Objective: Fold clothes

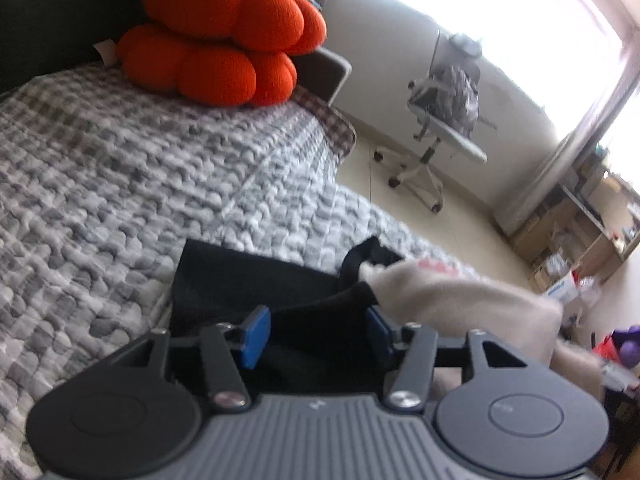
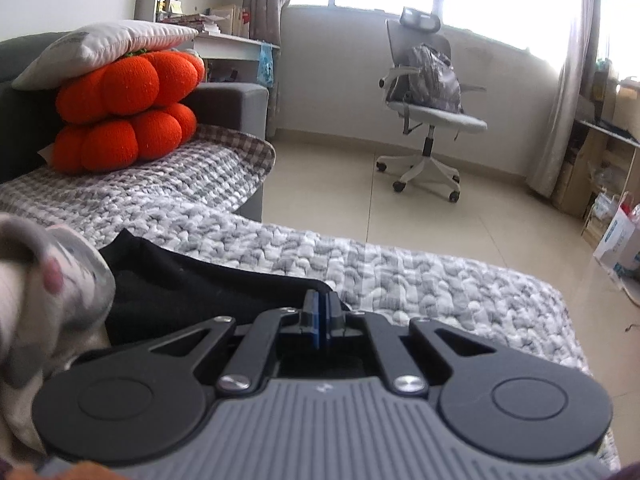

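Garment (image 1: 240,280) lying limp at lower centre; left gripper (image 1: 316,336) standing released over it, right gripper (image 2: 322,312) clenching its hem, probably.

Black garment (image 1: 248,280) on grey-and-white checked bedcover (image 1: 120,184), orange cushions (image 1: 216,40), blue tool pads (image 1: 256,336).

The left tool (image 1: 316,334) points down over a black garment (image 1: 248,280) lying on a grey-and-white quilted bed cover (image 1: 120,168), its blue pads (image 1: 254,336) standing apart with the dark cloth between them, not pressed. Just right of the tool lies a cream garment (image 1: 460,292). Far ahead to the left, two orange cushions (image 1: 216,48) are stacked; ahead to the right stands a white office chair (image 1: 440,120).
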`<state>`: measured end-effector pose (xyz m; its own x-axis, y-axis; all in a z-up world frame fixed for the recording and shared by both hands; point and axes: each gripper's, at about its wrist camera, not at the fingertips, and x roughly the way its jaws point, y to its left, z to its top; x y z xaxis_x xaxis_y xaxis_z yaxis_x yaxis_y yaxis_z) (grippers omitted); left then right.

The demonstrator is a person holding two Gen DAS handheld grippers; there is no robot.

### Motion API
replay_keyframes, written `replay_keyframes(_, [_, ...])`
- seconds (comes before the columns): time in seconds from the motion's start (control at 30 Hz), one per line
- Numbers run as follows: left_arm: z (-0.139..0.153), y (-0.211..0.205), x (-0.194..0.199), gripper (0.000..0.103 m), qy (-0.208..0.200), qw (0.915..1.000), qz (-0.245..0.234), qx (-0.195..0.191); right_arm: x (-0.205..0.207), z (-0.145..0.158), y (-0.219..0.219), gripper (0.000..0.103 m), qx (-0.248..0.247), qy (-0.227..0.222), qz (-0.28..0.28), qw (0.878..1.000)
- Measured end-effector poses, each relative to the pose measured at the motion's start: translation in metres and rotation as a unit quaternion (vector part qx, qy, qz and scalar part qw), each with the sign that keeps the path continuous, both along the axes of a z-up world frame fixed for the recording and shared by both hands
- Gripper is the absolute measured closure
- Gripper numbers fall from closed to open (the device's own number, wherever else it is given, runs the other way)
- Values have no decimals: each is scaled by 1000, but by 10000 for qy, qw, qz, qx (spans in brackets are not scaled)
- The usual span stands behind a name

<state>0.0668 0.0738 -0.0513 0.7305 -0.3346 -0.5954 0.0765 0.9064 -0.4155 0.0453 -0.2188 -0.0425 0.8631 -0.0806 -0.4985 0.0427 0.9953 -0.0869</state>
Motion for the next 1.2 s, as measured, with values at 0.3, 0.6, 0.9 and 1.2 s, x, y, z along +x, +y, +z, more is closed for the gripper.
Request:
replay_keyframes(0.3, [2, -22, -10, 101, -10, 9979, 145, 636, 9, -12, 6, 100, -57, 118, -86, 9999])
replay_keyframes(0.6, [53, 3, -35, 102, -819, 9902, 908, 677, -5, 1, -3, 102, -611, -72, -516, 9968])
replay_keyframes(0.9, [82, 18, -56, 102, -959, 9880, 969, 728, -24, 16, -34, 102, -614, -166, -901, 9939])
replay_keyframes(1.2, [87, 43, -77, 102, -769, 9914, 763, 741, -48, 26, -58, 102, -798, -158, -1031, 9913])
